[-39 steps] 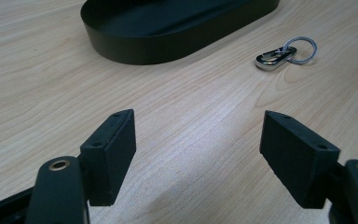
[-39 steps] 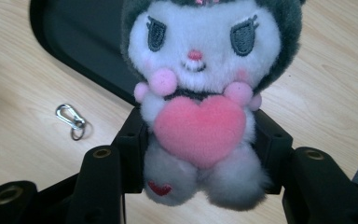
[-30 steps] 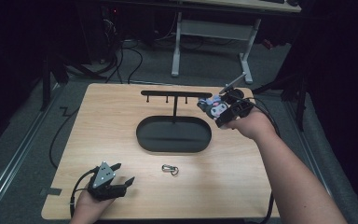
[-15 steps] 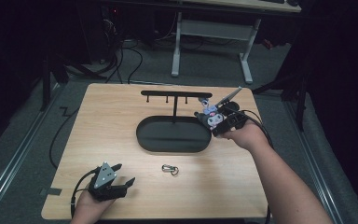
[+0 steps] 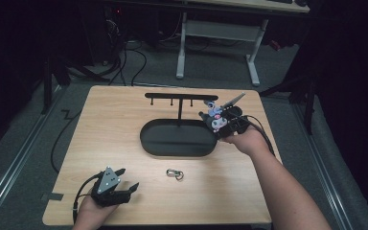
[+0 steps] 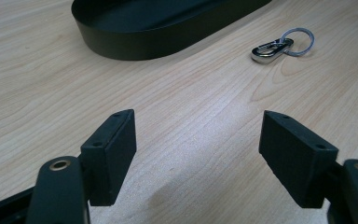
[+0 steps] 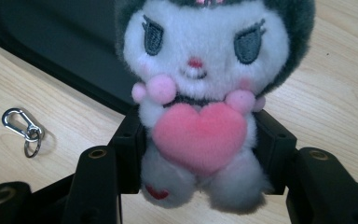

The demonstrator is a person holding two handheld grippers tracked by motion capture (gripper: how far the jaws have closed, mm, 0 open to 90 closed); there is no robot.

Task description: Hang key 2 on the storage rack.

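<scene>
A plush toy (image 7: 200,93), white-faced with dark ears and a pink heart, sits between the jaws of my right gripper (image 7: 198,149). Both pads touch its sides, though the jaws have just been opening a little. In the high view this gripper (image 5: 219,123) holds the plush (image 5: 215,120) at the right end of the black oval tray (image 5: 146,139). My left gripper (image 5: 124,189) rests open on the table at the front left, its jaws (image 6: 198,149) wide apart with nothing between them. A silver clip with a key ring (image 5: 175,174) lies on the wood in front of the tray.
A black rack with small hooks (image 5: 179,97) stands on a post behind the tray. The clip (image 6: 275,46) lies beyond my left gripper, right of the tray wall (image 6: 144,44). Cables trail over the table's edges. Desk legs stand on the dark floor beyond the table.
My right hand has come down with the plush, from beside the rack's right end to the tray's right end. The left hand has stayed where it was.
</scene>
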